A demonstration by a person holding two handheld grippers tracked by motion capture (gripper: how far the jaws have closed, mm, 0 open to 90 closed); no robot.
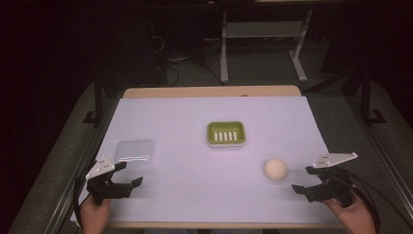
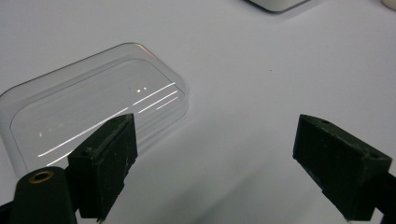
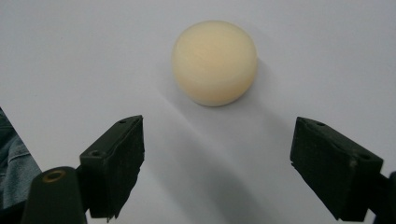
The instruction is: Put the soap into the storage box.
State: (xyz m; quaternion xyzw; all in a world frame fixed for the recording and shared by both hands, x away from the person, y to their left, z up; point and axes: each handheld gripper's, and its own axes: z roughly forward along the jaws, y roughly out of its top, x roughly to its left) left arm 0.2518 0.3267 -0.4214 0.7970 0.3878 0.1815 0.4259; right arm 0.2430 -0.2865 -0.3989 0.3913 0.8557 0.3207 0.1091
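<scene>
Soap [image 1: 275, 169], round and cream-coloured, bare on the white worktop [image 1: 185, 195] toward its front right corner, untouched. Just beside it, right gripper [image 1: 308, 180], jaws spread wide, nothing between them; in the right gripper view, soap [image 3: 214, 61] dead ahead. Toward the front left corner, clear lid [image 1: 135, 150], flat; left gripper [image 1: 127, 174] near it, likewise spread and empty. Mid-worktop, green soap dish [image 1: 225, 133], vacant. Judged barely begun: nothing grasped, soap not yet in the dish, lid not yet on. No brand, label or writing legible.
</scene>
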